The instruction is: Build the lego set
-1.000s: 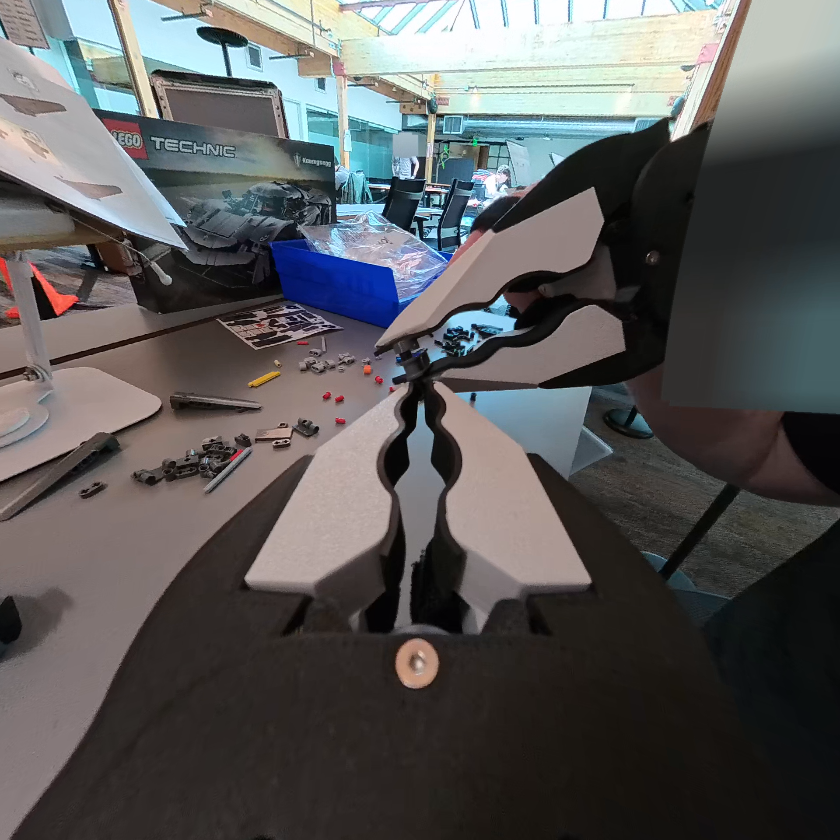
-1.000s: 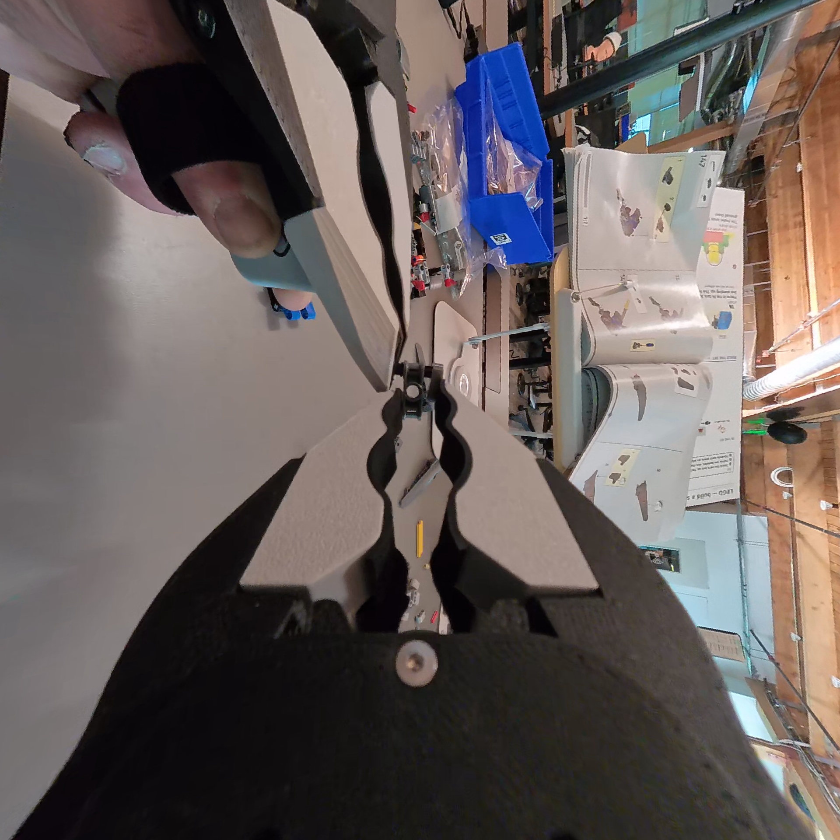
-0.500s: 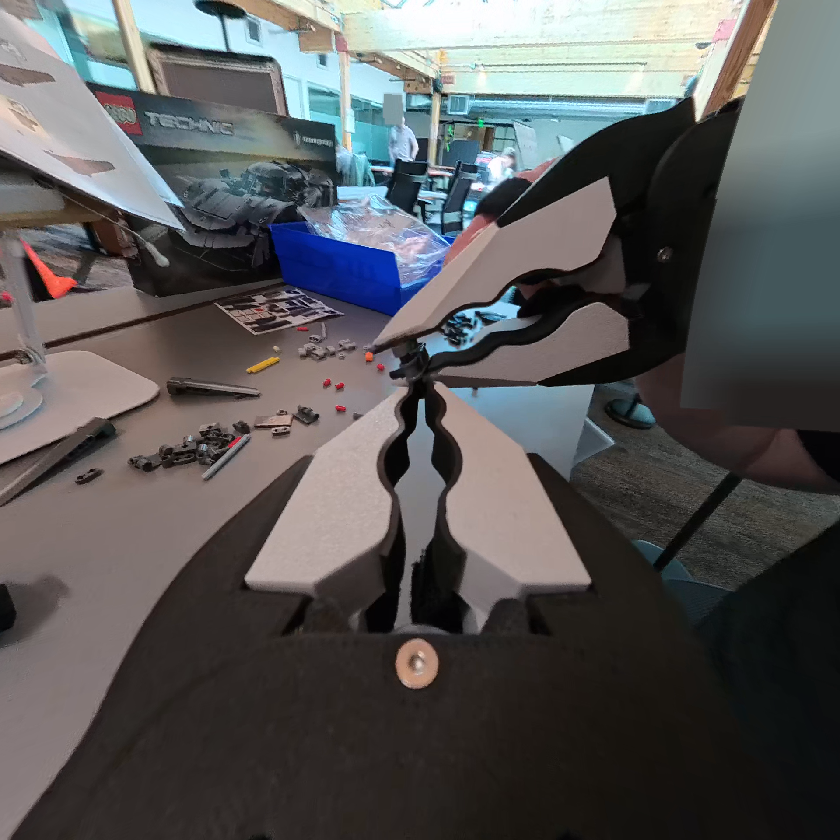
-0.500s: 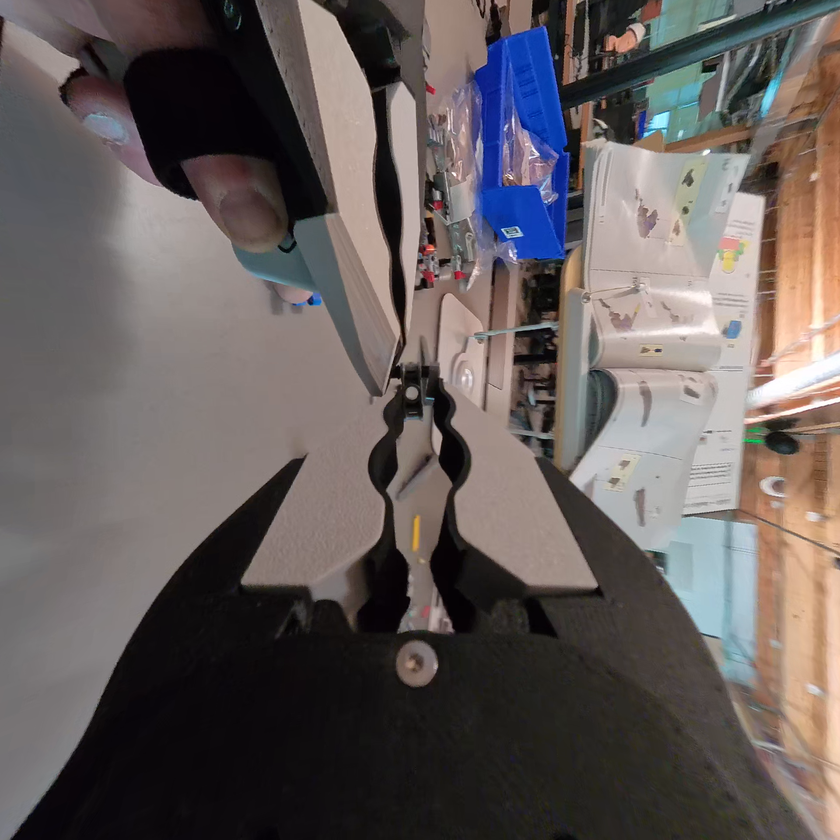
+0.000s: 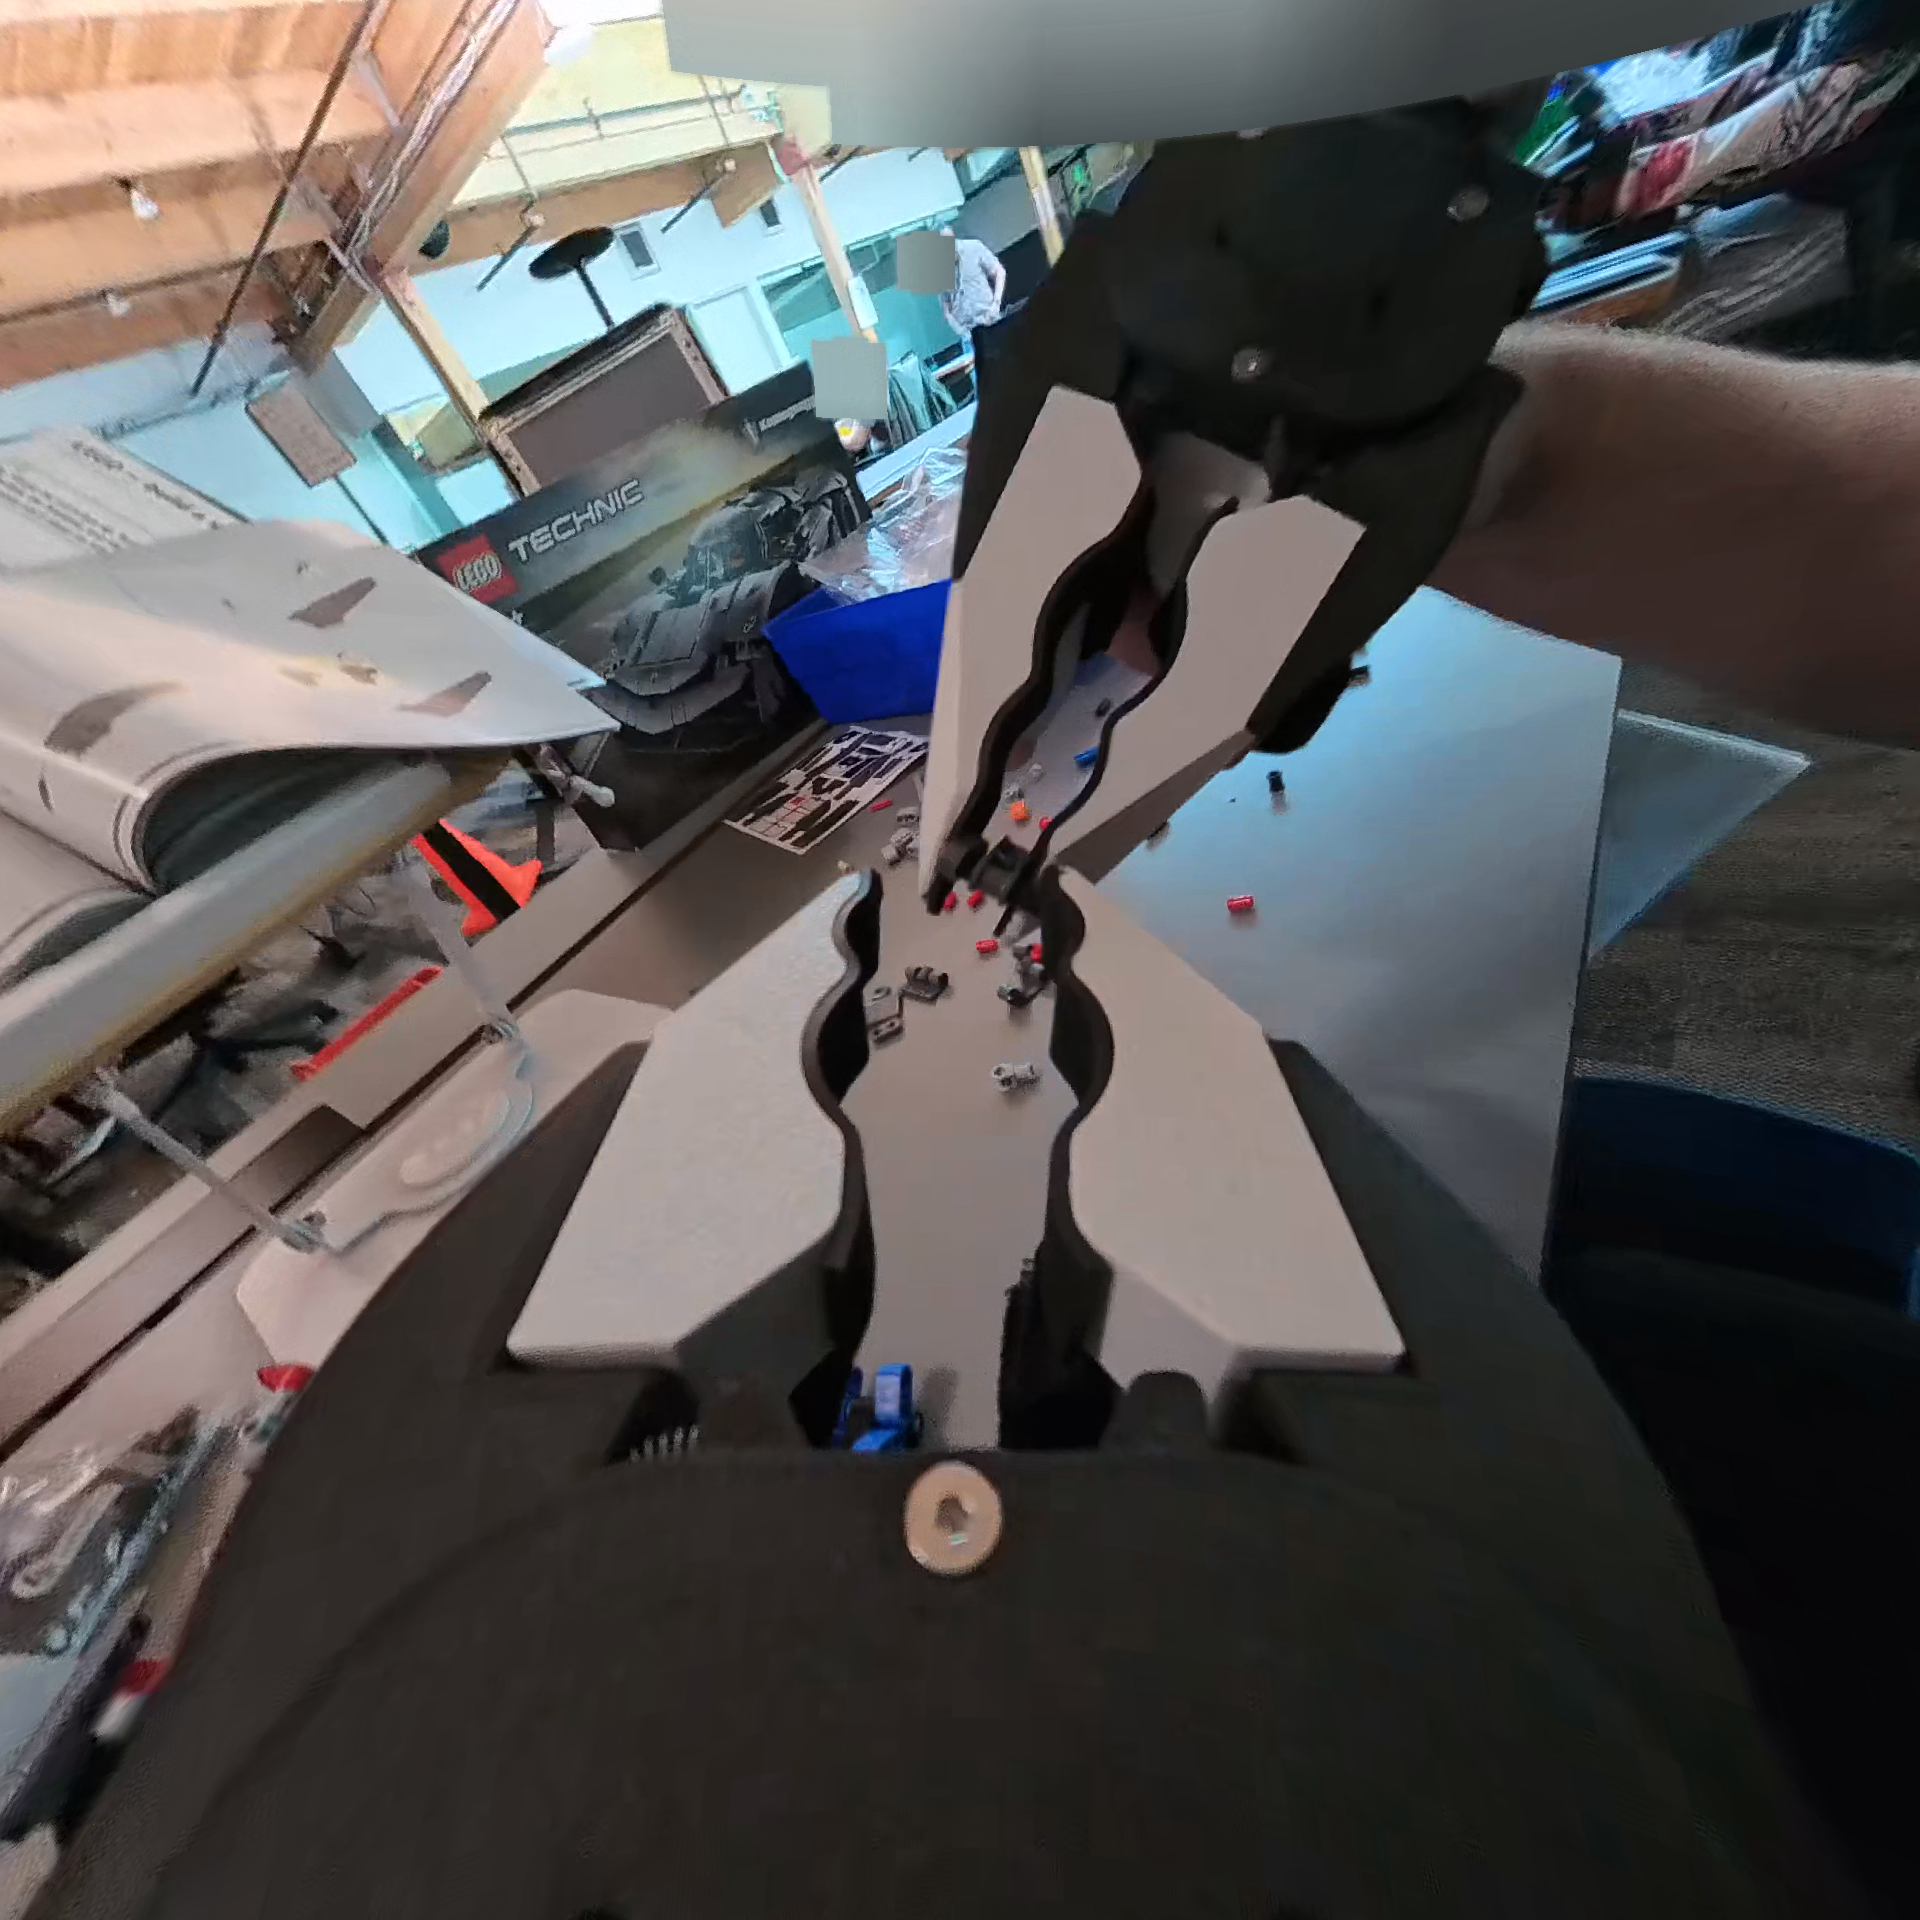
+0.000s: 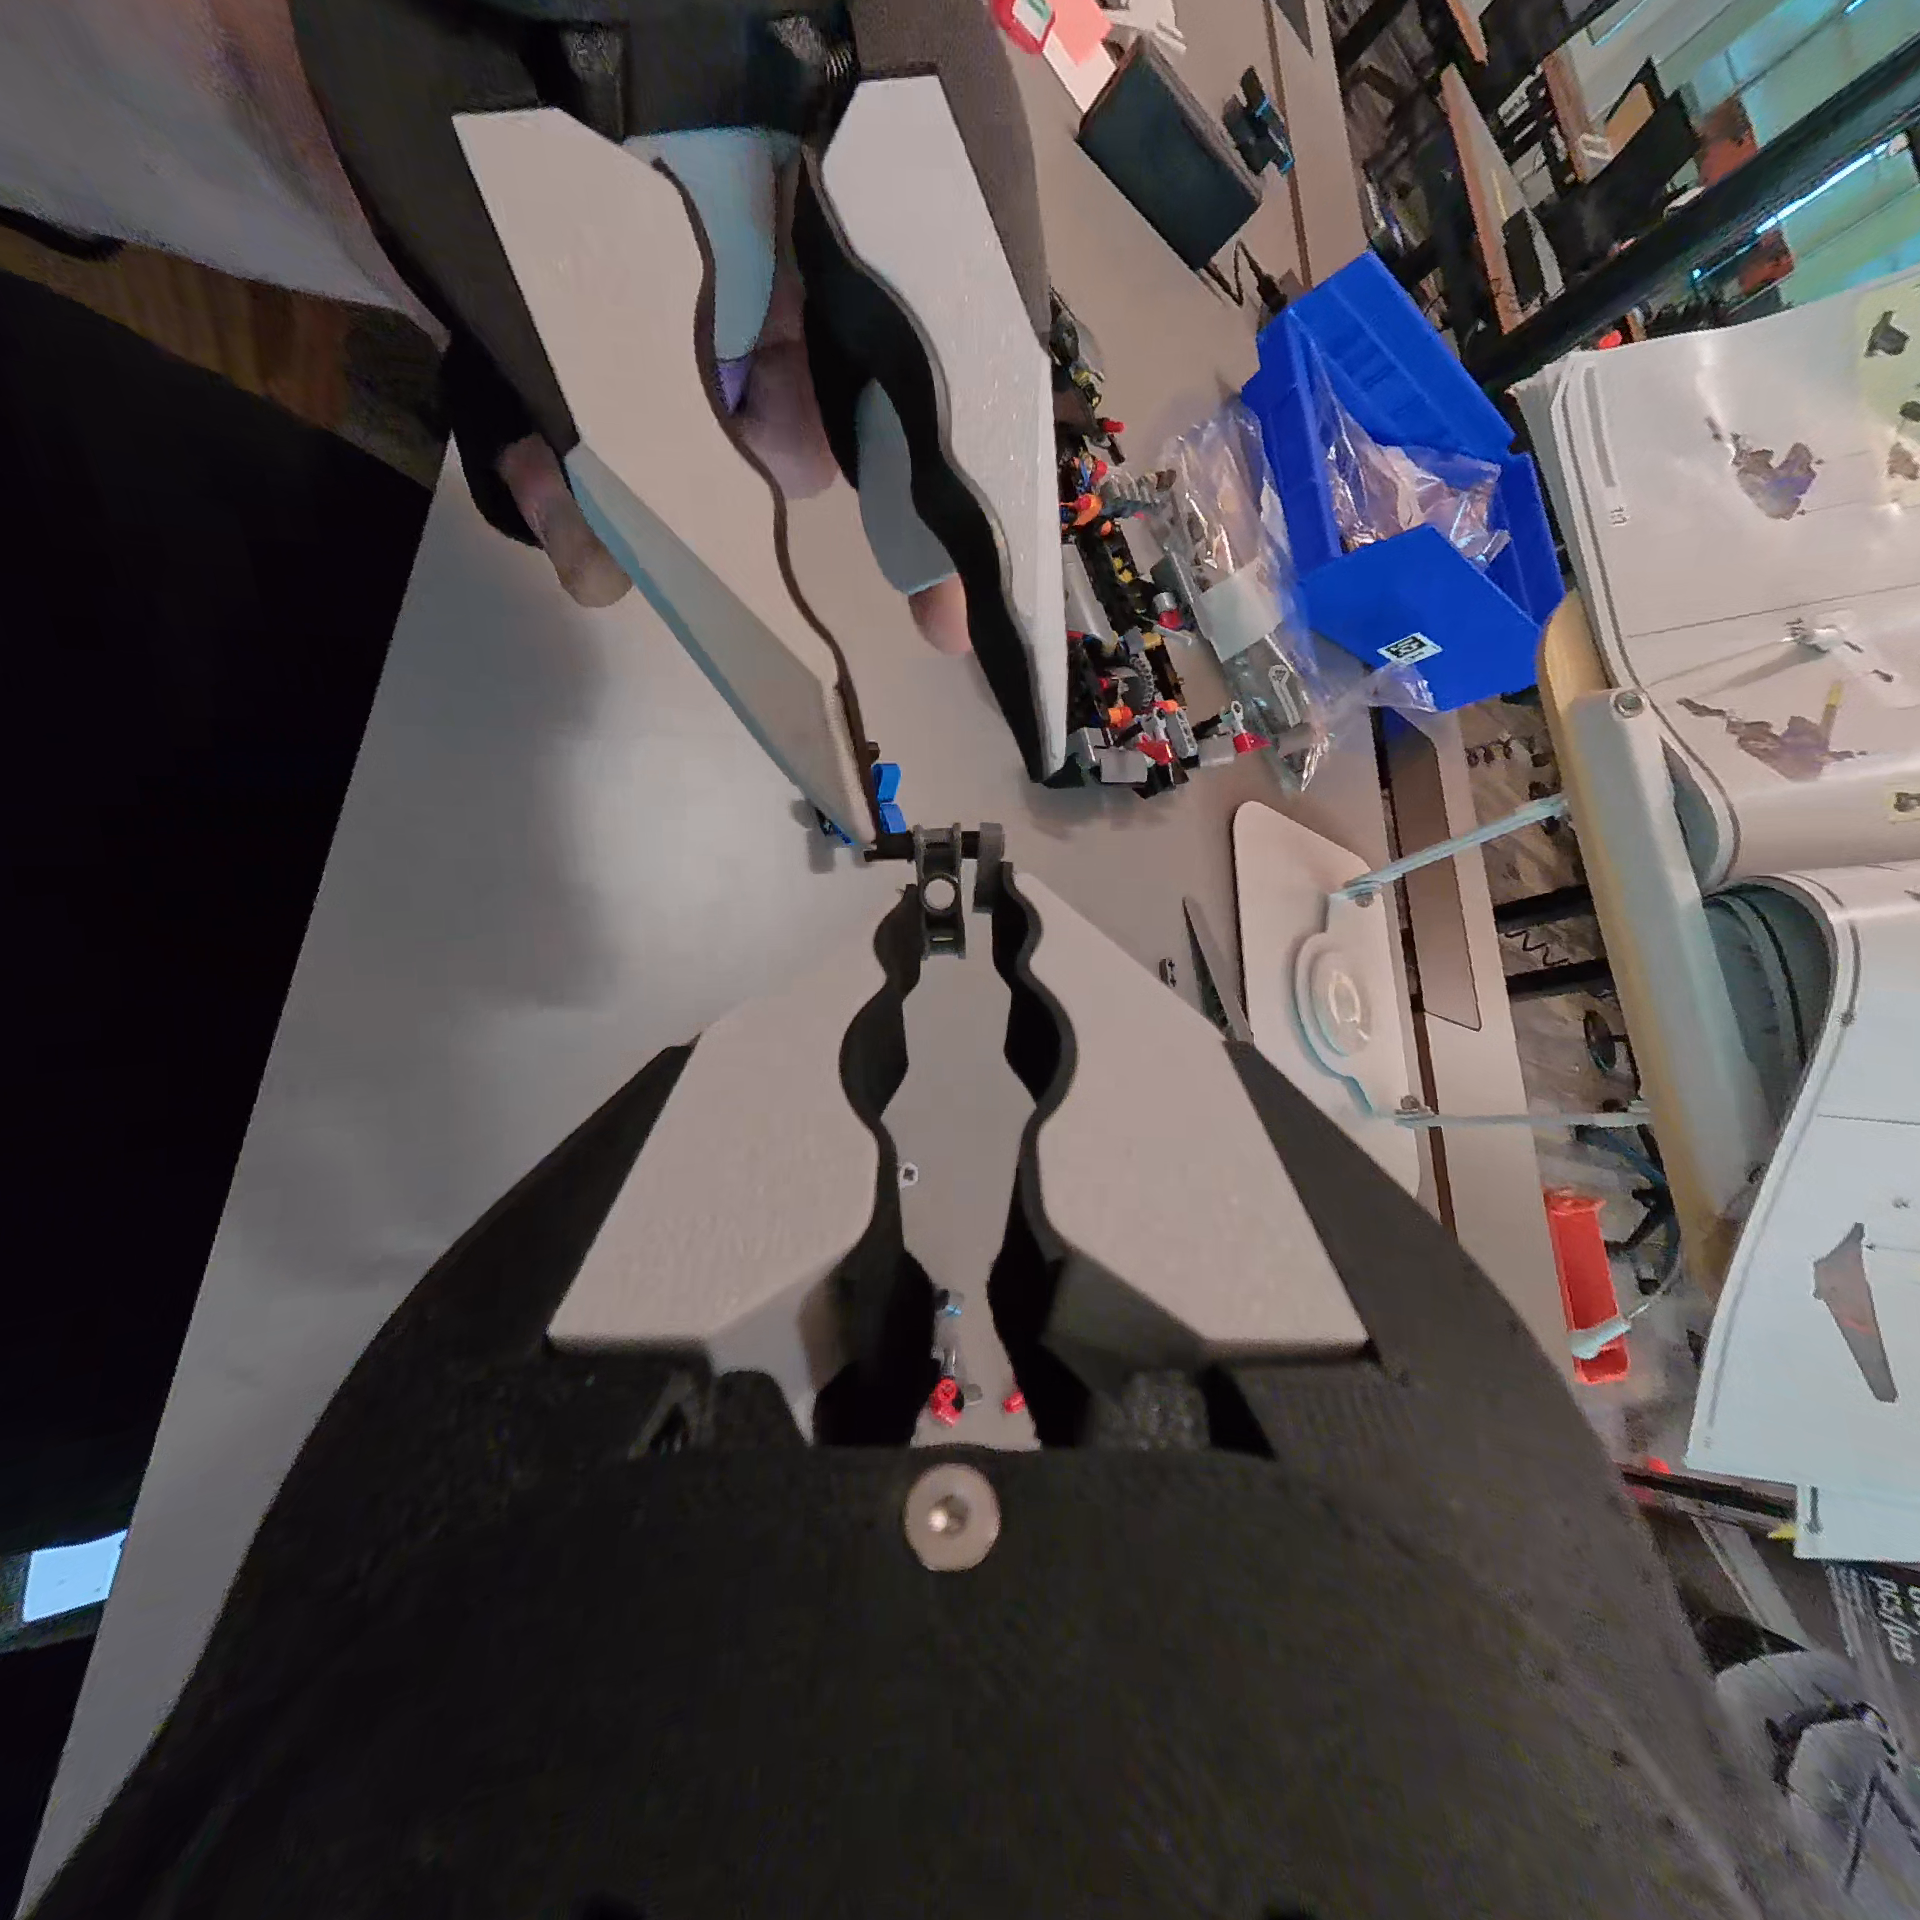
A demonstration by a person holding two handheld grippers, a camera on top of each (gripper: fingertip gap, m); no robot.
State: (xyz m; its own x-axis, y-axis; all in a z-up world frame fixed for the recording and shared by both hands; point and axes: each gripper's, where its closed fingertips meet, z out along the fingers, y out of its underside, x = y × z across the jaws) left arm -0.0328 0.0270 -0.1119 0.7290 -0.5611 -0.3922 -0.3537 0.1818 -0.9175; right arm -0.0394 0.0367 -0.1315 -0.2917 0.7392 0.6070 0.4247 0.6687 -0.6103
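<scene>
Right gripper (image 6: 948, 883) is clamping a small black Technic connector (image 6: 940, 902) at its fingertips; a short black axle stub is sticking out of the connector sideways toward the left gripper's tip. The piece is being held in the air above the grey table (image 6: 499, 935), not resting on it.

Left gripper (image 5: 961, 894) is standing with its jaws parted and nothing between them; loose parts on the table are showing through the gap. In the right wrist view one of its fingertips is sitting just beside the axle end, with a small blue piece (image 6: 885, 792) close by; whether that is touching cannot be told.

Judgement: this is one small sub-assembly step, apparently just joined or about to be.

Farther off, a partly built chassis (image 6: 1122, 665) is lying on the table, next to clear bags of parts (image 6: 1288, 582) spilling from a blue bin (image 6: 1392, 416). Red pins (image 5: 1238, 904) and grey connectors (image 5: 1016, 1075) are scattered about. The instruction book (image 5: 260, 665) is lying open on its stand, with the set's box (image 5: 665, 582) behind it.

Judgement: the build is early to middling; many pieces are waiting.
</scene>
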